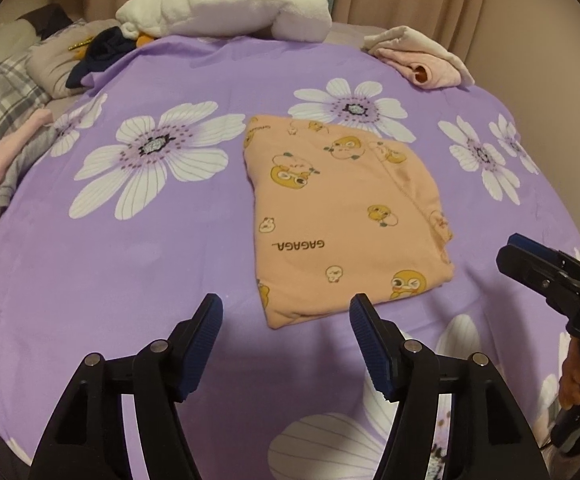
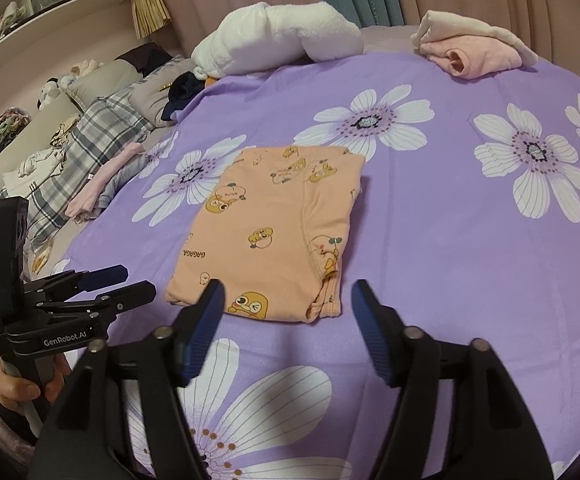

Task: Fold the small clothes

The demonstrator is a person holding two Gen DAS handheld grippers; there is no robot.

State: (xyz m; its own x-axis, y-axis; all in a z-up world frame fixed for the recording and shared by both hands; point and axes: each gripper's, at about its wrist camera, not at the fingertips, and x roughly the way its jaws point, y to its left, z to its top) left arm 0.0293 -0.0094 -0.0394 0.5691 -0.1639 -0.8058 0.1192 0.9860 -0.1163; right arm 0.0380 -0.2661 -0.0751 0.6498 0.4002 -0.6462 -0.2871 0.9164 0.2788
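Observation:
A small peach garment [image 1: 346, 208] [image 2: 274, 232] printed with cartoon ducks lies folded into a neat rectangle on the purple flowered bedsheet [image 1: 130, 260] [image 2: 450, 260]. My left gripper [image 1: 286, 304] [image 2: 136, 280] hovers open just in front of the garment's near left corner, with nothing between its fingers. My right gripper [image 2: 289, 288] [image 1: 514, 248] is open too, above the garment's near edge, and its blue pads do not touch the cloth. A hand holds each gripper's handle.
A rolled white plush blanket [image 1: 226, 8] [image 2: 278, 40] and folded pink clothes [image 1: 422, 60] [image 2: 474, 52] lie at the far edge of the bed. A dark garment [image 1: 102, 52], a plaid pillow [image 2: 90, 140] and pink and grey clothes [image 1: 6, 160] sit at the left.

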